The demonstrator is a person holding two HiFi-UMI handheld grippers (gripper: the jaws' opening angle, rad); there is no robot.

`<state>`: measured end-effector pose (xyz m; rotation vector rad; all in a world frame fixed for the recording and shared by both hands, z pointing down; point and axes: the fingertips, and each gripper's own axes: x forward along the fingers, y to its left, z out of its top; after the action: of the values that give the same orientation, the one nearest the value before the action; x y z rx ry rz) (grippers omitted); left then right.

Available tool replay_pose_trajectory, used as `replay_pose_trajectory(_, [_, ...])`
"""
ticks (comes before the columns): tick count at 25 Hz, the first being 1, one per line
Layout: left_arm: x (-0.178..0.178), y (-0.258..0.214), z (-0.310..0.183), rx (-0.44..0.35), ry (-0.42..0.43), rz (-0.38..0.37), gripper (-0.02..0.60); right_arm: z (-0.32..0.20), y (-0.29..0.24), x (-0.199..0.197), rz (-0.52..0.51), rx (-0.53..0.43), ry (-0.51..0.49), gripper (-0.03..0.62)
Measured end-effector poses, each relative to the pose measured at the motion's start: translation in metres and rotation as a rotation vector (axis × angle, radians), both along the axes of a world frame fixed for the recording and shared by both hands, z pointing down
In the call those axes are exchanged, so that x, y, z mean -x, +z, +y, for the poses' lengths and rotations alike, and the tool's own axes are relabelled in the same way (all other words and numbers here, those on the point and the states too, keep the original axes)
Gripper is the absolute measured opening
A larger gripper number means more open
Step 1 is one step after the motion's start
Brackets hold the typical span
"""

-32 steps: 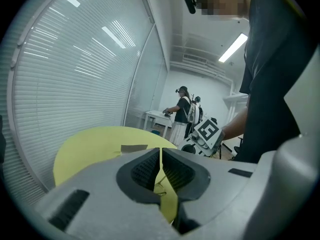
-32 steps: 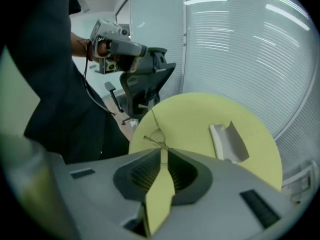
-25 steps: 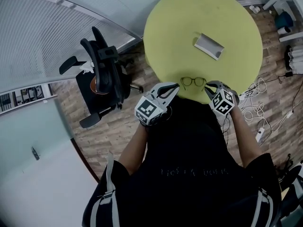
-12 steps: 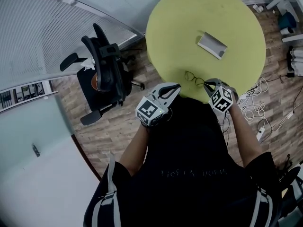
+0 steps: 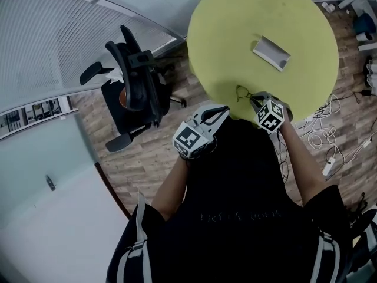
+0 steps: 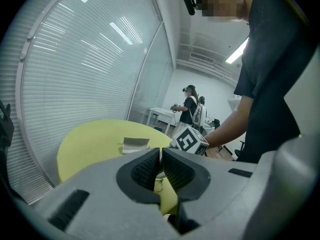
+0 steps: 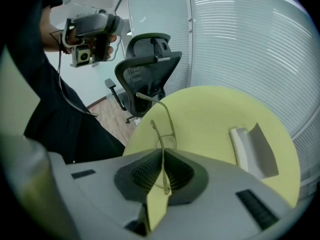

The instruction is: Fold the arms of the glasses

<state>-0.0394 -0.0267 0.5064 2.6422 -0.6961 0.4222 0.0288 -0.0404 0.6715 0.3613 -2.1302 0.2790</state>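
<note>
Thin dark-rimmed glasses are at the near edge of the round yellow table. My right gripper is shut on one of their arms. In the right gripper view that arm runs between the closed pads and the rims stand tilted above the table. My left gripper hangs shut and empty just short of the table's edge, left of the glasses. Its pads meet in the left gripper view, with the glasses small beyond them and below the right gripper's marker cube.
A grey open glasses case lies near the table's middle. A black office chair stands left of the table on the wooden floor. White cables trail on the floor to the right. People stand far back.
The glasses lay square to the table's edge; now they are turned and tilted in my right gripper, which has moved left and a little down. The left gripper has stayed put.
</note>
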Motion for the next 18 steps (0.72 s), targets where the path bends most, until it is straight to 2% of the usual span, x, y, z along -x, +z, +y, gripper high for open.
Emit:
replay_pose_trajectory(5, [0.004,0.004,0.005,0.017,0.009,-0.029,0.029,-0.009,0.021,0.009,0.011,0.054,0.047,0.033])
replay_pose_trajectory(8, [0.003,0.005,0.008,0.024,0.014,-0.019,0.029,-0.014,0.031,0.011,-0.001,0.084,0.078,0.033])
replay_pose_trajectory(18, [0.0,0.013,0.008,0.047,0.029,-0.008,0.029,-0.023,0.048,0.013,0.001,0.107,0.128,0.034])
